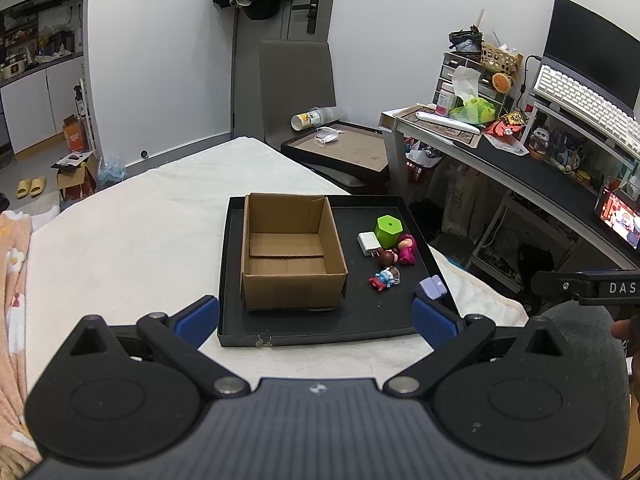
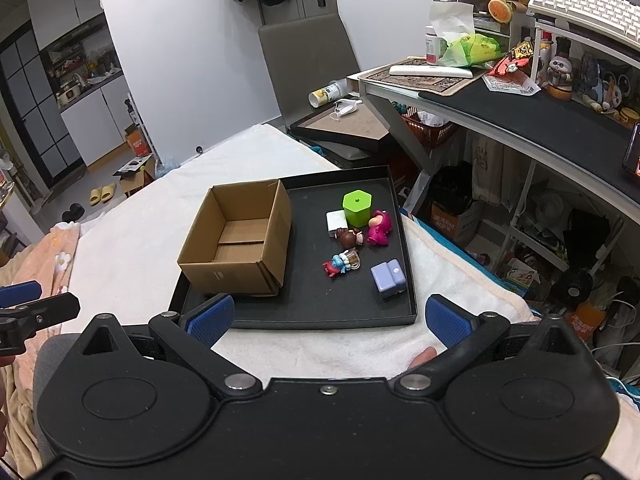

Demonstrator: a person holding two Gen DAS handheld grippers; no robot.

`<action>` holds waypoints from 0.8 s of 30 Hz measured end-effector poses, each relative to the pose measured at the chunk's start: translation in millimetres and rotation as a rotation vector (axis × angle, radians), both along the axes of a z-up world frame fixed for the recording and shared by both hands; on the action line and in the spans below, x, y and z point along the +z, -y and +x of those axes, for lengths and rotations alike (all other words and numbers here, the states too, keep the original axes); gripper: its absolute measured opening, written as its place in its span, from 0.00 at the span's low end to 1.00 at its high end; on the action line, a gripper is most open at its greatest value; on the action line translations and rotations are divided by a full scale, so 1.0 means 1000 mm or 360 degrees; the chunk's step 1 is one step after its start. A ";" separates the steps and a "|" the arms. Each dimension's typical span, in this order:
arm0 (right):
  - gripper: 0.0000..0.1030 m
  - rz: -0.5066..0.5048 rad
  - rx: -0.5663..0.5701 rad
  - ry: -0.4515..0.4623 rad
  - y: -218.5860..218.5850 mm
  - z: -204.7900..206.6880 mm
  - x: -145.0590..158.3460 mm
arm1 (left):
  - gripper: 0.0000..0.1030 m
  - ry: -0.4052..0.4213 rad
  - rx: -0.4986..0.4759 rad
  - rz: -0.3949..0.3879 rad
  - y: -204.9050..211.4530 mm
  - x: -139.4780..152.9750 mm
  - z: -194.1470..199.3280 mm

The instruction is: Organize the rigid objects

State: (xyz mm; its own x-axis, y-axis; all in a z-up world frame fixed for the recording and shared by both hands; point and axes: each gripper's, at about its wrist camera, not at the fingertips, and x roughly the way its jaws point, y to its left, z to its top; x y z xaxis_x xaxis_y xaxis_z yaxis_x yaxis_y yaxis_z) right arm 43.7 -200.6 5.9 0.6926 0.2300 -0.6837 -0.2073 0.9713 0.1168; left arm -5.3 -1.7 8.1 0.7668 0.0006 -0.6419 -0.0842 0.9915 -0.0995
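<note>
1. While both grippers hang short of the black tray (image 1: 234, 264), neither grasps anything: the left gripper (image 1: 316, 318) has its blue pads spread wide apart, and the right gripper (image 2: 328, 318) likewise stands fully spread with nothing between its pads.
2. Straight ahead of the left gripper, an open cardboard box (image 1: 292, 252) sits on the tray's left half with no contents visible inside it.
3. Ahead of the right gripper and between its fingers' line of sight, the loose items lie on the tray floor to the right of the box.
4. Farthest from the right gripper stands a green hexagonal container (image 2: 357, 208), upright, with a white charger plug (image 2: 337, 221) just beside it on the left.
5. Just nearer than the container, a pink bear figurine (image 2: 379, 227) and a brown figurine (image 2: 351, 237) lie close together; contact between them cannot be told.
6. Nearer still lies a small blue-and-red figurine (image 2: 340, 264).
7. Closest to the right gripper's right finger sits a lavender block-shaped item (image 2: 388, 278), near the tray's right wall.
8. Tray rests on a white blanket (image 1: 132, 232).
</note>
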 end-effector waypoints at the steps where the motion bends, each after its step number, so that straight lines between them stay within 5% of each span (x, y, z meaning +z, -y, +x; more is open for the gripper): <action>1: 1.00 0.0001 0.0001 -0.0001 0.000 0.000 0.000 | 0.99 0.0001 0.0000 0.0003 0.000 0.000 0.000; 24: 1.00 -0.0036 0.0016 -0.0075 -0.002 0.027 -0.014 | 0.99 -0.0058 -0.0004 -0.0017 -0.008 -0.013 0.027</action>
State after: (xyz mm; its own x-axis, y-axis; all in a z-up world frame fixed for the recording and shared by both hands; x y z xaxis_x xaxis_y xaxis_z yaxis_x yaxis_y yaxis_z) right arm 71.0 -198.4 -8.0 0.6575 0.2208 -0.7204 -0.2116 0.9717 0.1047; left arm 21.6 6.0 -4.9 0.7429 -0.0084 -0.6694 -0.0853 0.9906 -0.1071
